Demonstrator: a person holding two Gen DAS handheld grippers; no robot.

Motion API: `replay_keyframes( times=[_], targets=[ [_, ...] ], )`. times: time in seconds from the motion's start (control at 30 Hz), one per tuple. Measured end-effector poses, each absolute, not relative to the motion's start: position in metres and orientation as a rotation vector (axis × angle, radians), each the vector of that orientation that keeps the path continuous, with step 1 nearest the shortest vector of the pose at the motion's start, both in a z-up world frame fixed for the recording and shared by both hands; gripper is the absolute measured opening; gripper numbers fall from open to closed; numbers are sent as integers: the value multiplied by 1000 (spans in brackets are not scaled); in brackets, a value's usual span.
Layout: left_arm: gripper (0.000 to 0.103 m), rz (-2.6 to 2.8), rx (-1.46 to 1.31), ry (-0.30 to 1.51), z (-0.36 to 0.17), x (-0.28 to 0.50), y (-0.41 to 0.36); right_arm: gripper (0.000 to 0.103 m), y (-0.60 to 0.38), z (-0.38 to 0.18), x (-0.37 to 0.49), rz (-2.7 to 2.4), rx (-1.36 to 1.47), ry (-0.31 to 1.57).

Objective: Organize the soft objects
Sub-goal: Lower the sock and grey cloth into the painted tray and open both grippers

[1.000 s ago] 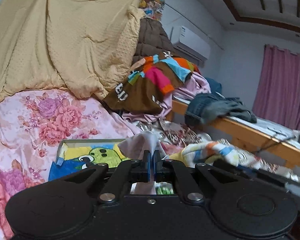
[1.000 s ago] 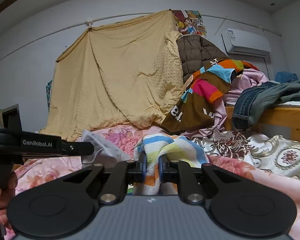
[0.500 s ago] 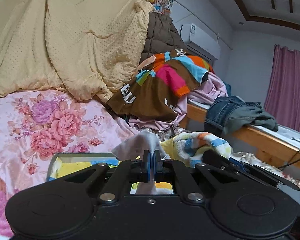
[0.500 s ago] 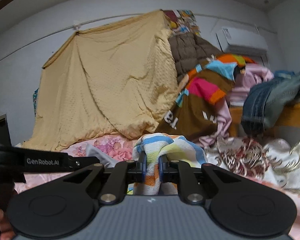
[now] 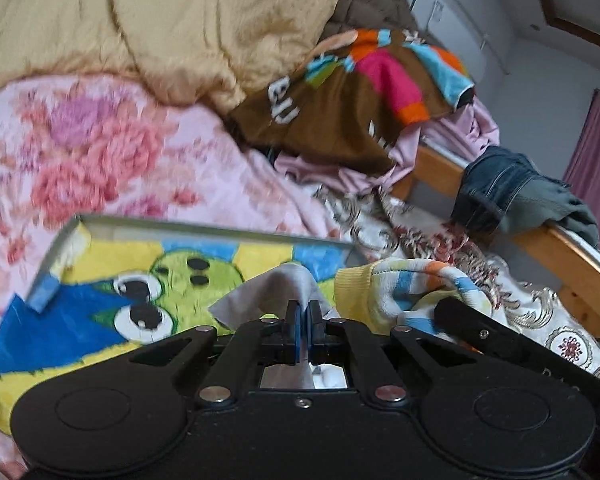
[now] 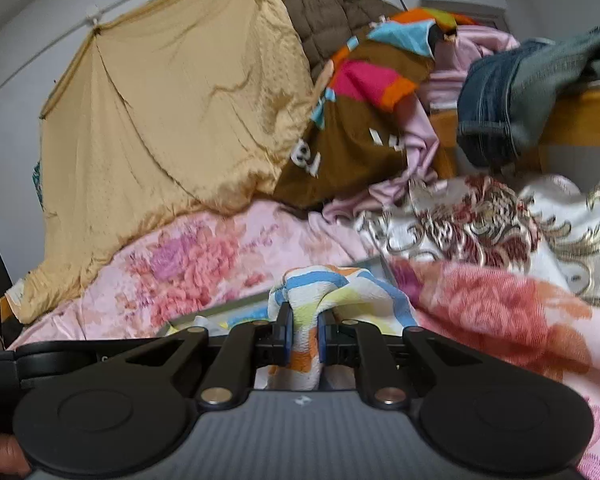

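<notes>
Both views are smeared by motion, so fine detail on the floral bedspread (image 5: 100,152) is hard to read. The left gripper (image 5: 302,322) is clenched on a thin grey cloth (image 5: 276,292); the cloth's lower part is hidden behind the gripper body. The right gripper (image 6: 302,330) grasps a striped towel (image 6: 332,292), with a thick fold bunched between its fingers; the towel's hanging end is cut off below the frame.

Landmark: a shallow tray (image 5: 204,229) lined with a cartoon frog cloth (image 5: 172,280) lies on the bedspread. The grey cloth is held over the tray's near right part. The striped towel (image 5: 412,292) sits just right of the grey cloth, at the tray's right edge. The tray's near edge is hidden by the left gripper; its far rim and left corner are visible.

Beyond the tray, a tan blanket (image 6: 172,120) hangs against the wall and a brown patchwork blanket (image 5: 352,104) is heaped to its right. Jeans (image 5: 500,188) drape over a wooden rail (image 5: 572,252), well right of the tray.
</notes>
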State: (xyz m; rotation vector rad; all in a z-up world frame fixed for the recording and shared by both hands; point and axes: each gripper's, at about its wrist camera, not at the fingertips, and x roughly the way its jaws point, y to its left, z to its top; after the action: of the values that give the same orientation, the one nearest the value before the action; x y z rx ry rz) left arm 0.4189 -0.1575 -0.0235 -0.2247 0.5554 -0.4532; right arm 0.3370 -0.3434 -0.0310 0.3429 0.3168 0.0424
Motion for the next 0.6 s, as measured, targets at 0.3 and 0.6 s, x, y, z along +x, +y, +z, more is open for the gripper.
replay_keyframes(
  times=[0.3,0.6],
  targets=[
    [3,-436,-155,652,-42,425,-169,15,-340,-38,349,48,308,464],
    [8,-421,-208,723,-50,435,-158,26,-344,-41,351,47,334,497]
  ],
)
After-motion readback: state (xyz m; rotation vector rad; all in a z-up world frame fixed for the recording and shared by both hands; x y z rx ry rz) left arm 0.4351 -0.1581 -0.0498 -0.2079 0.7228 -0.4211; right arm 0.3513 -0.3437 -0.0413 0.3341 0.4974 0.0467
